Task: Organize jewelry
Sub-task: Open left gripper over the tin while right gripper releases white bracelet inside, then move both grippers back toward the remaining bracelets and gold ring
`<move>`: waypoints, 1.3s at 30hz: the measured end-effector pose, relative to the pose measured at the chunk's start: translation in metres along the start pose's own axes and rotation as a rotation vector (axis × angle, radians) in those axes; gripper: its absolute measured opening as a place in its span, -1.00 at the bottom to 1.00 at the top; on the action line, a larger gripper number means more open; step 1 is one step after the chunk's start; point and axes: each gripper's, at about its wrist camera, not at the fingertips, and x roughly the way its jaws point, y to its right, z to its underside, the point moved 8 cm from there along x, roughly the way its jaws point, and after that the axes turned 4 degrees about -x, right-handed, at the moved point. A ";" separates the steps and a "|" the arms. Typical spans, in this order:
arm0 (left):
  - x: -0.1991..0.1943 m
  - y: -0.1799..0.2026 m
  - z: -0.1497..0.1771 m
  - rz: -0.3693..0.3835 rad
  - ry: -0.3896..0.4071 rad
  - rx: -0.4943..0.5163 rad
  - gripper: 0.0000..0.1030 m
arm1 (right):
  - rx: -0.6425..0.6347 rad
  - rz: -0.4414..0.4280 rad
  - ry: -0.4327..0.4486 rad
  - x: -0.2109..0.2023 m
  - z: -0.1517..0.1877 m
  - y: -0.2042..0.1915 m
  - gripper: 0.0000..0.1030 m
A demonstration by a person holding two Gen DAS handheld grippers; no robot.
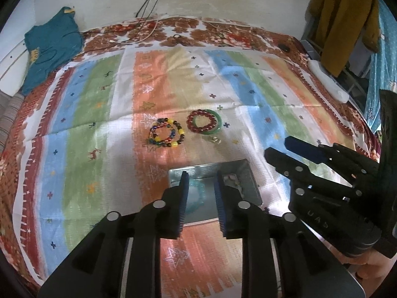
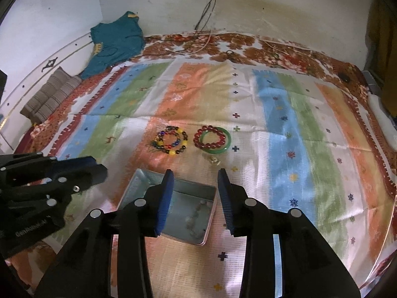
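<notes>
Striped cotton cloth (image 1: 104,114) in orange, green, blue and white is spread over a red floral bedsheet (image 1: 223,33), and the jewelry is laid out on it. Near the middle of the cloth a multicoloured beaded bracelet (image 1: 166,133) with yellow, blue and dark beads is seen, and just to its right a dark red beaded bracelet (image 1: 201,121) lies overlapping a green glassy bangle (image 1: 216,127); a small pale ring-like piece (image 1: 215,139) sits just nearer than the bangle, too small to be made out. Nearer still, a shallow rectangular silver metal tin (image 2: 148,177) stands open on the cloth, with a pale bead string (image 2: 196,219) lying along its right side and a faint turquoise ring (image 1: 198,196) visible inside from the left wrist view. The left gripper (image 1: 200,173) is held above the tin with its blue-padded fingers (image 1: 184,191) parted and nothing between them. The right gripper (image 2: 196,171) is likewise held over the tin's far right corner, its blue pads (image 2: 165,198) spread apart and empty. Each gripper is seen from the other's camera at the side of the tin. At the far left a teal garment (image 2: 114,42) is draped against the white wall (image 2: 273,12), with a striped grey cushion (image 2: 49,94) nearer than it, and cables (image 2: 206,12) hang down the wall to the bedsheet. A mustard-yellow garment (image 1: 342,19) hangs at the far right.
</notes>
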 end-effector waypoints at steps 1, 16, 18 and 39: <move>0.000 -0.002 -0.001 -0.005 0.000 -0.004 -0.52 | -0.002 0.005 -0.003 0.001 0.000 0.001 -0.26; 0.015 -0.031 -0.017 -0.116 0.003 -0.033 0.22 | 0.037 0.013 -0.015 0.011 -0.004 0.014 0.32; 0.018 -0.033 -0.020 -0.125 0.001 -0.037 0.27 | 0.047 0.003 -0.018 0.013 -0.005 0.015 0.34; 0.067 -0.064 -0.049 -0.204 -0.068 -0.069 0.35 | 0.086 0.040 -0.091 0.066 -0.022 0.038 0.46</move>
